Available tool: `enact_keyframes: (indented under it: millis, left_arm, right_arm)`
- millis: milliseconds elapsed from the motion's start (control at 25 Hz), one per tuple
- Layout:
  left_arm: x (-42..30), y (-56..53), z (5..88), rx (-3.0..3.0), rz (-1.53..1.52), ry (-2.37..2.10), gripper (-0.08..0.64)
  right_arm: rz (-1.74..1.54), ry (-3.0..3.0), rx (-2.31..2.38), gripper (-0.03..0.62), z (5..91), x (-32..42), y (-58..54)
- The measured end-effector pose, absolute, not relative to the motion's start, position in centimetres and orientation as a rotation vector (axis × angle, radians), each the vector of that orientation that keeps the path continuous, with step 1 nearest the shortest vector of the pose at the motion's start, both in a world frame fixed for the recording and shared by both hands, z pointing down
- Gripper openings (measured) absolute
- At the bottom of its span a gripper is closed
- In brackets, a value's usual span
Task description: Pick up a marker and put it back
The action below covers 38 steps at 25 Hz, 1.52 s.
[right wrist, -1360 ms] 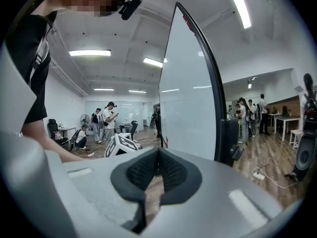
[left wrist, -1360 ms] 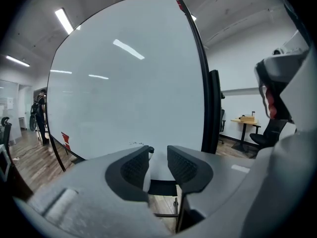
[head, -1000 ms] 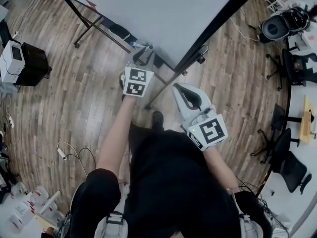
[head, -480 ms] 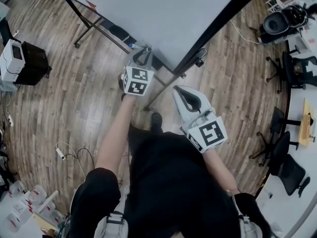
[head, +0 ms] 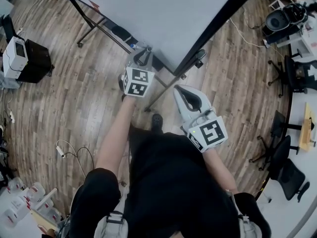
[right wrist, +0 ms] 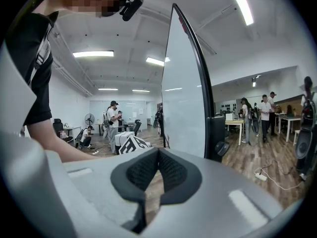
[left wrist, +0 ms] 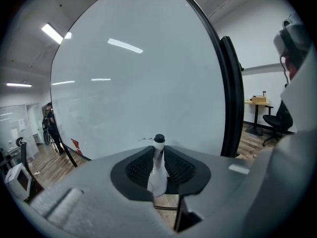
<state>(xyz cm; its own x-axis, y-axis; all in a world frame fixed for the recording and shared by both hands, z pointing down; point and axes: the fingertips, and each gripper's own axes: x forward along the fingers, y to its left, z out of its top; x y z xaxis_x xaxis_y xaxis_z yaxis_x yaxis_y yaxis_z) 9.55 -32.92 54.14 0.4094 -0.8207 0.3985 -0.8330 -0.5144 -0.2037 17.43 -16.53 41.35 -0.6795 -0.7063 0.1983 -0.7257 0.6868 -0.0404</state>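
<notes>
A white marker [left wrist: 157,168] with a black cap stands upright between the pads of my left gripper [left wrist: 158,150]. The jaws are closing and the pads touch the marker's sides. In the head view the left gripper [head: 143,55] reaches to the bottom ledge of the whiteboard [head: 158,14]; the marker is too small to make out there. My right gripper [head: 180,90] hangs lower and to the right, away from the board. Its pads [right wrist: 171,172] meet at the tip with nothing between them.
The whiteboard [left wrist: 133,83] stands on a black wheeled frame [head: 94,24] over a wooden floor. A black and white box [head: 22,58] sits at the left. Office chairs [head: 292,68] and desks stand at the right. Several people stand in the room behind [right wrist: 113,118].
The left gripper's jaws have drawn closer together at the board's ledge. The right gripper has barely moved.
</notes>
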Motion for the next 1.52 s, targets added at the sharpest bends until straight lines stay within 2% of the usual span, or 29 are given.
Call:
enact_keyframes:
  millis: [320,800,1520]
  left_arm:
    - [9.3,-31.6,51.0,2.649,0.683,-1.589,0.077]
    - [8.2,-26.0,42.1,2.712,0.334,-1.564,0.077]
    - [-2.4,-12.7,37.3,2.725,0.063,-1.425,0.075]
  right_arm:
    - [0.173,-2.790,1.149,0.002,40.8,17.9,-16.1]
    - [0.256,-2.827,1.201,0.002,40.4,17.6,-14.8]
    - [0.300,-2.781,1.358,0.002,38.6,9.2,-7.6]
